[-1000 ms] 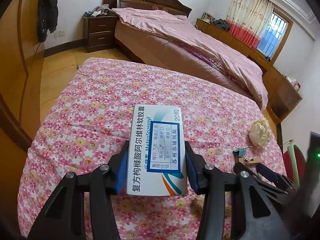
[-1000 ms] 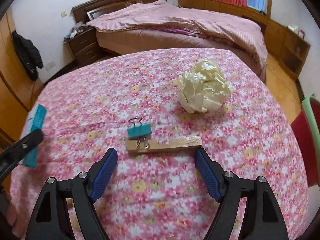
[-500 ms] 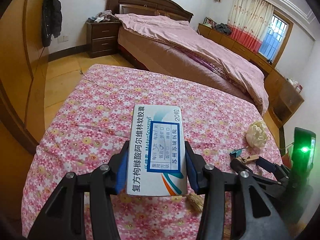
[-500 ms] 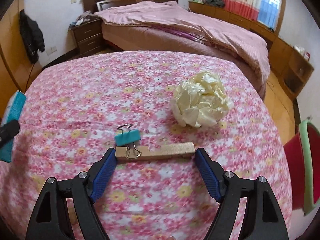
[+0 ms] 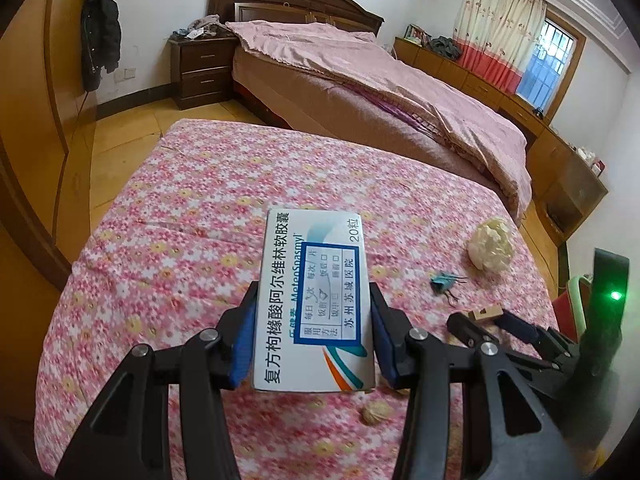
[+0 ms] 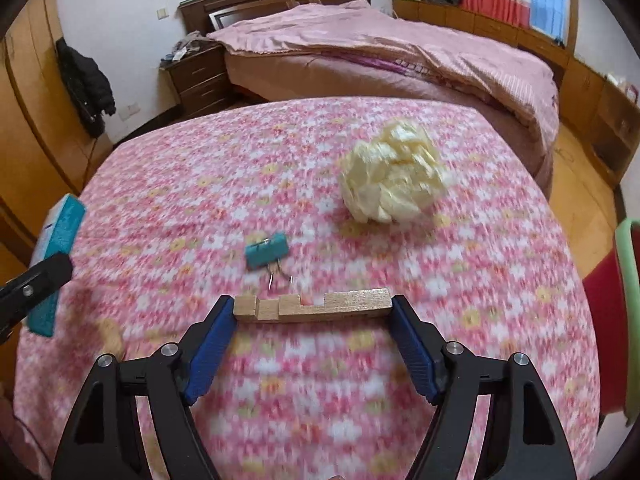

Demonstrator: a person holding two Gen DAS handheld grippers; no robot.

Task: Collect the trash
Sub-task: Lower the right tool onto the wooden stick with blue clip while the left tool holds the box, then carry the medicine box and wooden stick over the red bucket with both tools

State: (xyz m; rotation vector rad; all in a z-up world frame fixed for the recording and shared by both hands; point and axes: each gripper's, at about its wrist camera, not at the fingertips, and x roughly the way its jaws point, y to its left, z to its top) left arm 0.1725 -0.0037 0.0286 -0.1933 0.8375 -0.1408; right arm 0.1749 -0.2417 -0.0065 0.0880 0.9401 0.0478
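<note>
- On the medicine box, "复方枸橼酸阿尔维林软胶囊" is printed along its left edge.
- "20粒" is read at its far right corner.
- "MeteoSpasmyl" is partly covered by a blue-framed sticker.
- On the sticker, "苏州苏城医院" seems to be written.

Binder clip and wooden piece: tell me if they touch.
Apart. The right wrist view shows flowered cloth between the binder clip and the wooden piece.
</note>
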